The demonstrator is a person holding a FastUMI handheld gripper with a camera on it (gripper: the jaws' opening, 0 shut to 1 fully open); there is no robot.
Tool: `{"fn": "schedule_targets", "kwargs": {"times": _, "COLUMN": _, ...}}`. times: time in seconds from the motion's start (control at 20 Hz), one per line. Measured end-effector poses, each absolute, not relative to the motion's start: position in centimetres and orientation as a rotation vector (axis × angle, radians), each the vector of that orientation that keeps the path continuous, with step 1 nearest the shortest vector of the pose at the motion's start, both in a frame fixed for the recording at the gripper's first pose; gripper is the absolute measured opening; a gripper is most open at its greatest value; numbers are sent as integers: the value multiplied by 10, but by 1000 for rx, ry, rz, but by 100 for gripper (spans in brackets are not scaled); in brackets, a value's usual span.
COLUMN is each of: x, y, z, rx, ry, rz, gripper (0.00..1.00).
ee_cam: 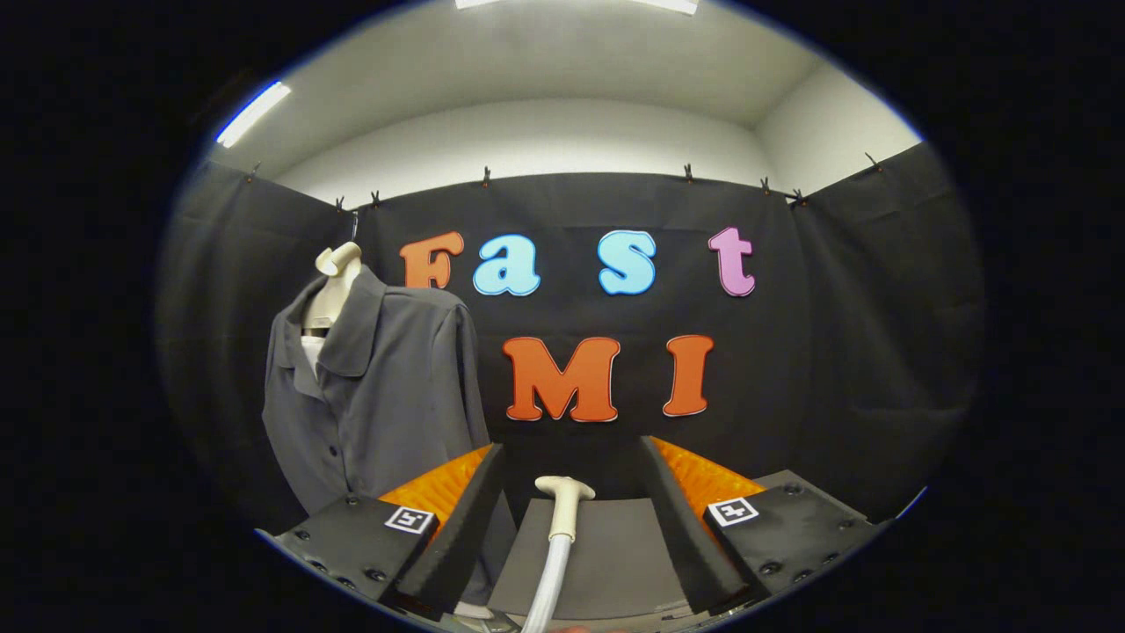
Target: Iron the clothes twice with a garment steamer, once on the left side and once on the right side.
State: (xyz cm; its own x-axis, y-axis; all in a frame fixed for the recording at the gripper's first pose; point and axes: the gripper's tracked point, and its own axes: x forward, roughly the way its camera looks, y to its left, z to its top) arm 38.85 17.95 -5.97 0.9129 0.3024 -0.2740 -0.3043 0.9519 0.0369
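A dark grey collared shirt [387,387] hangs on a cream mannequin bust [334,281], beyond my left finger and off to the left. The garment steamer's cream head [563,501] stands upright on its white hose [549,580], right between my fingers. My gripper [571,447] is open, with both fingers spread wide and a gap on each side of the steamer head, so neither one touches it. The steamer's body is hidden below the fingers.
A grey flat surface [615,545] lies under and just ahead of the fingers. The booth's black cloth wall [835,352] closes off the back and both sides. The shirt's hem reaches down behind my left finger.
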Motion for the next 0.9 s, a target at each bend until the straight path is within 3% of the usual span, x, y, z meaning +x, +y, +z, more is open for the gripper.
{"fn": "schedule_targets", "kwargs": {"times": 0.4, "x": 497, "y": 199, "z": -228, "rx": -44, "ry": 680, "rz": 252, "gripper": 99}}
{"fn": "schedule_targets", "kwargs": {"times": 0.9, "x": 526, "y": 208, "z": -360, "rx": -34, "ry": 1056, "rz": 260, "gripper": 100}}
